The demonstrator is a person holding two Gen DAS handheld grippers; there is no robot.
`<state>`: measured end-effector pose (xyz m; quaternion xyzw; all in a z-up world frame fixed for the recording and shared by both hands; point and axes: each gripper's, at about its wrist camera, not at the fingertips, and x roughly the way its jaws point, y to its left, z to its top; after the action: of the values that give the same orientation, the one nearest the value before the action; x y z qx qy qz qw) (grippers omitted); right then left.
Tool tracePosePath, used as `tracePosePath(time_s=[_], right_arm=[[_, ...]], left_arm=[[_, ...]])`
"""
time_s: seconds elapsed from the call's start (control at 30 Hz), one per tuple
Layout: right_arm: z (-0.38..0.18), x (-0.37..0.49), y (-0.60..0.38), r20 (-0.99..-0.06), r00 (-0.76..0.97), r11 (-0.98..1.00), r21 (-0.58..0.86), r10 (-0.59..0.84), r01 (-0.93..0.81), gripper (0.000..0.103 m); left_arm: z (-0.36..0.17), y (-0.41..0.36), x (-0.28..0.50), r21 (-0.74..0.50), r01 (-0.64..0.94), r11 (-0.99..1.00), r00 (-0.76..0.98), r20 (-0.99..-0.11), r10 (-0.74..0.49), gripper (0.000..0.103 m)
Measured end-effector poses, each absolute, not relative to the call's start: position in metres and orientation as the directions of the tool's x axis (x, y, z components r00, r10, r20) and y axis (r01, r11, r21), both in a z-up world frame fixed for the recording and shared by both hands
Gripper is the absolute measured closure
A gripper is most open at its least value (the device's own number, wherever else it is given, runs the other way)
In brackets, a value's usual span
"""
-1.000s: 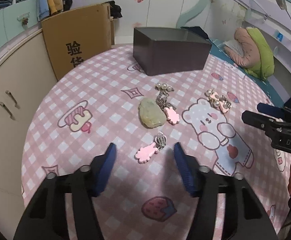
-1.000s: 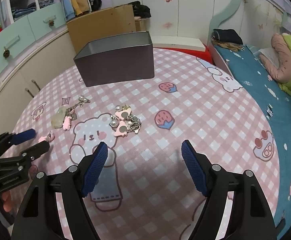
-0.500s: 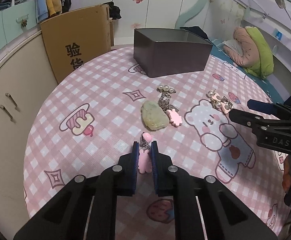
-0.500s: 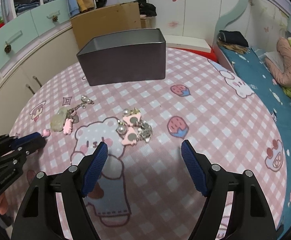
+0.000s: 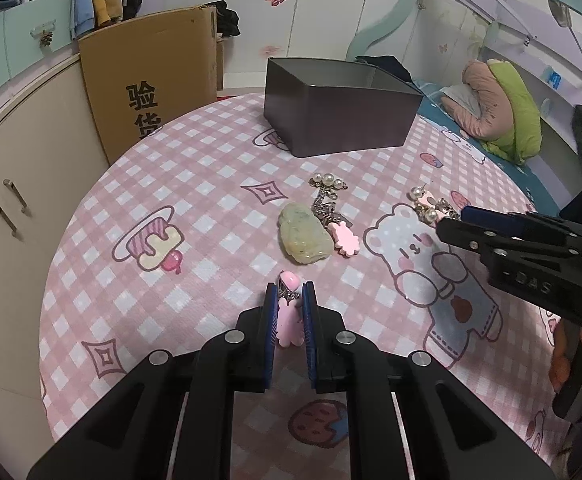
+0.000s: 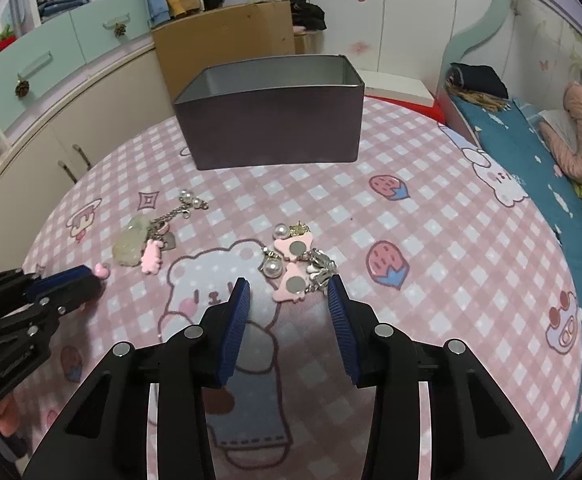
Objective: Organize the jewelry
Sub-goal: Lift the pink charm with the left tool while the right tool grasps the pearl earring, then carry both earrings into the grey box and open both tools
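The left hand-held gripper (image 5: 290, 308) is clenched on a small pink charm earring with a silver clasp (image 5: 289, 314), low over the bench (image 5: 211, 208) with its pink checked cloth. At twelve o'clock from it lie a pale green jade pendant (image 5: 303, 236) and a pearl-topped chain with a pink charm (image 5: 333, 210), touching. The right hand-held gripper (image 6: 289, 296) is released, its blue pads straddling a cluster of pink bow earrings with pearls (image 6: 293, 262). The dark grey open metal tin (image 6: 271, 128) stands beyond, at twelve o'clock.
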<state>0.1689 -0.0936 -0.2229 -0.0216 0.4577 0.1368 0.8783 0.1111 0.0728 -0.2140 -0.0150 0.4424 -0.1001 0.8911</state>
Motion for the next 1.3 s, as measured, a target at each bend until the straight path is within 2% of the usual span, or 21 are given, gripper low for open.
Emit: tracePosePath(time_s=[0.2,0.23,0.27,0.57,0.83,1.3], right_arm=[[-0.228,0.174,-0.092,-0.807,0.553,0.960,0.061,0.209,-0.274,0.075],[-0.228,0.174,-0.093,-0.807,0.551,0.959,0.063,0.213,-0.278,0.078],[-0.227,0.174,-0.094,-0.808,0.546,0.956,0.071,0.222,-0.283,0.086],[-0.218,0.160,-0.113,-0.797,0.538,0.951,0.138,0.273,-0.278,0.086],[-0.182,0.148,-0.132,-0.741,0.589,0.942,0.186,0.322,-0.280,0.086],[-0.122,0.180,-0.138,-0.651,0.654,0.921,0.222,0.385,-0.321,0.086]], left_arm=[[-0.215,0.072,0.112,-0.124,0.169,0.978,0.583,-0.787,-0.201,0.092],[-0.215,0.072,0.112,-0.126,0.169,0.977,0.583,-0.787,-0.202,0.092],[-0.215,0.071,0.112,-0.129,0.170,0.977,0.583,-0.786,-0.206,0.092],[-0.204,0.065,0.108,-0.187,0.207,0.960,0.583,-0.764,-0.275,0.092],[-0.177,0.053,0.103,-0.246,0.278,0.929,0.593,-0.717,-0.367,0.092],[-0.100,0.043,0.148,-0.229,0.358,0.905,0.676,-0.605,-0.421,0.092]])
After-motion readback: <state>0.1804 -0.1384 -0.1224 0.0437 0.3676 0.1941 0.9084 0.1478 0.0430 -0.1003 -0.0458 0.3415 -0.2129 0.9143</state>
